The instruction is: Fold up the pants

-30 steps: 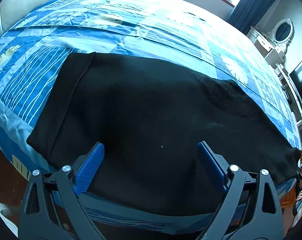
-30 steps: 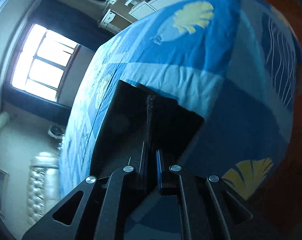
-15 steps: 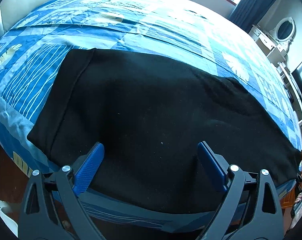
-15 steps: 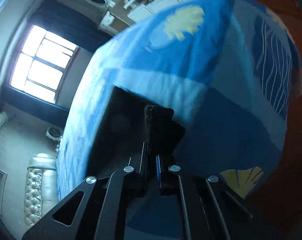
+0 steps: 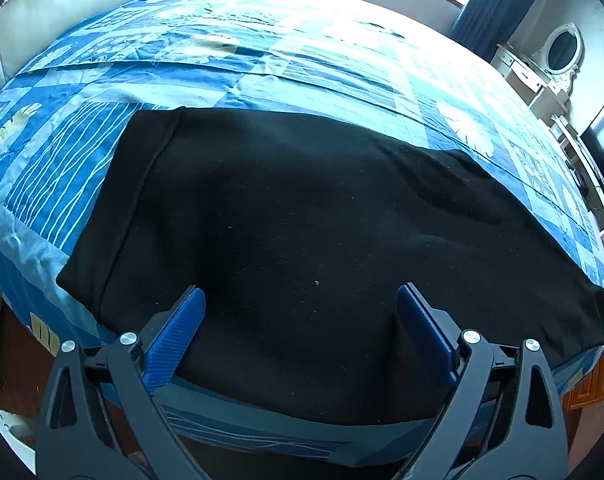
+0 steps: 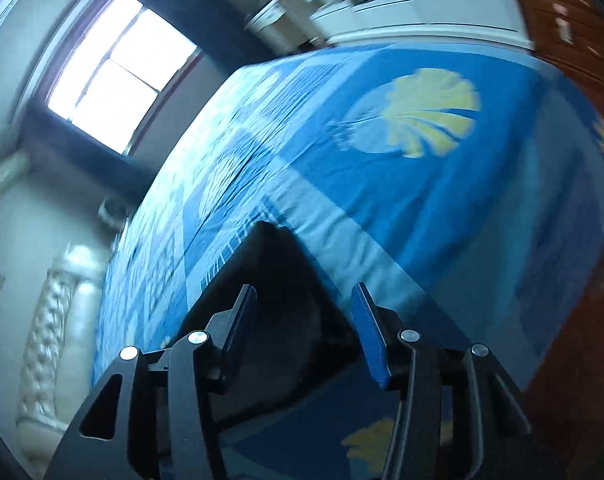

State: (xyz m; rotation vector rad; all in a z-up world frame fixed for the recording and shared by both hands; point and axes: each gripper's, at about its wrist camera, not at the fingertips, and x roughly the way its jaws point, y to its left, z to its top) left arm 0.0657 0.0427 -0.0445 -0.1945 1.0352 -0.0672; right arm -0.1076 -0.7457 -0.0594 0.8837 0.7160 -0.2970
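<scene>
Left tool point(image 5: 300, 308) hangs with fingers spread wide over the black pants point(image 5: 302, 240) — laid flat on the bed point(image 5: 302, 64). Right tool point(image 6: 303, 312), parted too, frames the pants' end toward 12 o'clock; the window point(image 6: 118, 80) lies beyond at 10.

Black pants point(image 5: 302, 232), plain, flecked with pale lint. Beneath, a bed cover point(image 5: 262, 60) patchworked in deep blue, mid blue and pale turquoise: white wavy stripes on blue at nine o'clock of the pants, yellow fan-shaped leaves point(image 5: 12, 128) further toward nine, white leaf prints toward two o'clock. In the right wrist view, a large yellow fan leaf point(image 6: 429, 114) on a pale disc, set in solid blue. Left claw point(image 5: 300, 320): black frame, silver rivets, textured royal-blue pads. Right claw point(image 6: 303, 320): same black frame and blue pads. Cream tufted headboard point(image 5: 82, 8). Navy curtains point(image 5: 497, 4). White dresser point(image 5: 537, 80). Reddish-brown floor point(image 6: 561, 420).
</scene>
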